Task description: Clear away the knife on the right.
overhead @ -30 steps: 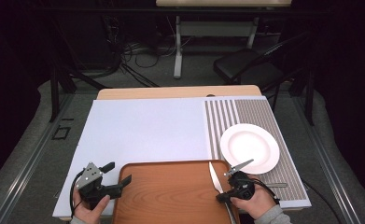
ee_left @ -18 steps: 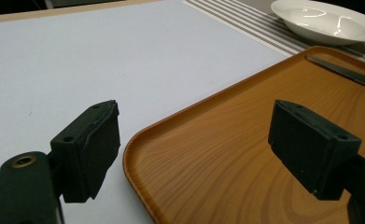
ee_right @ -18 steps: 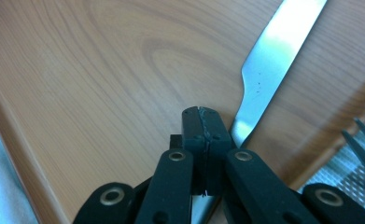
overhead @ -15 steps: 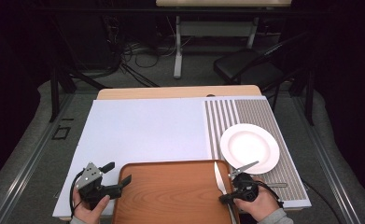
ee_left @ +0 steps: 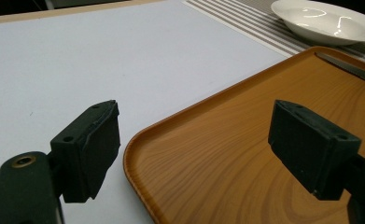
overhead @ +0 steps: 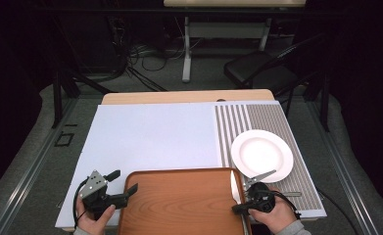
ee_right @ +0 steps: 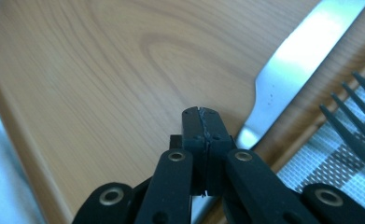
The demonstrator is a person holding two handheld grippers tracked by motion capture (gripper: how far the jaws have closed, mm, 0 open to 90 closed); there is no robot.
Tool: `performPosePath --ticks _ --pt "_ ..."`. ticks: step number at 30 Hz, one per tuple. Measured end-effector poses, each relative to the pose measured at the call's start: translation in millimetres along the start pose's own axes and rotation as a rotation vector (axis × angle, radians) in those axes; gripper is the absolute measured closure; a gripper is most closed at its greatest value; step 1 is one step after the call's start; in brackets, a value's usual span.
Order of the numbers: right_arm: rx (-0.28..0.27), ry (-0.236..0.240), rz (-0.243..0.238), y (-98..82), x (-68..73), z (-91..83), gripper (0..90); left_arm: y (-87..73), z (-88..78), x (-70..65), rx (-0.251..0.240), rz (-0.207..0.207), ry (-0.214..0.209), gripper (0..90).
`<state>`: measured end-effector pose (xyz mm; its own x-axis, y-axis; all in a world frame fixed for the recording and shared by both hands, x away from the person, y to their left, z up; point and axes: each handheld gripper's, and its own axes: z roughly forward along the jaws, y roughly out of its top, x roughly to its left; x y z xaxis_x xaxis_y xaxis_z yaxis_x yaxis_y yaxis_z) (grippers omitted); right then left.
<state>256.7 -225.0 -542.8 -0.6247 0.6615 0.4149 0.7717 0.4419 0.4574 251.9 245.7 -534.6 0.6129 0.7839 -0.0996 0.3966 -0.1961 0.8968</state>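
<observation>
One table knife (ee_right: 292, 74), its steel blade bright and blurred, lies along the right rim of the single wooden tray (overhead: 179, 200). The right gripper (ee_right: 202, 122) sits over its handle end with jaws pressed fully together; whether they pinch the handle I cannot tell. That gripper's own view adds fork (ee_right: 357, 116) tines on the striped mat (overhead: 262, 117). One white plate (overhead: 261, 154) rests nearby. The left gripper (ee_left: 194, 144) gapes wide across the tray's corner.

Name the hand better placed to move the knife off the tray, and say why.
Right, probably. The right gripper is shut over the knife at the tray's right edge. The left gripper, open, sits at the far left edge.
</observation>
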Motion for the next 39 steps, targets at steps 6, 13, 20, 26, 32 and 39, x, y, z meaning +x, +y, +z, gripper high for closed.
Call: performPosePath --ticks 6,13,20,26,32,39 --pt "-0.083 0.016 -0.034 2.1 -1.2 -6.6 90.0 0.1 0.1 0.1 -0.001 0.002 -0.001 16.9" --pt "-0.191 -0.031 -0.109 3.4 -4.4 -17.3 89.3 -0.2 -0.1 0.5 -0.002 -0.002 0.001 16.9" --pt "-0.3 -0.109 -0.249 4.9 -5.9 -23.0 83.6 -0.3 -0.1 0.5 -0.003 -0.003 0.0 16.9" --pt "-0.345 -0.195 -0.361 6.2 -7.1 -26.7 76.7 -0.4 -0.1 0.6 -0.005 -0.005 -0.001 16.9" --pt "-0.391 -0.218 -0.376 6.3 -9.1 -30.9 62.7 -0.4 -0.5 0.8 -0.008 -0.007 0.0 16.9" --pt "-0.41 -0.235 -0.398 5.5 -14.0 -35.1 48.3 -0.4 -0.5 0.7 -0.008 -0.007 0.0 16.9"
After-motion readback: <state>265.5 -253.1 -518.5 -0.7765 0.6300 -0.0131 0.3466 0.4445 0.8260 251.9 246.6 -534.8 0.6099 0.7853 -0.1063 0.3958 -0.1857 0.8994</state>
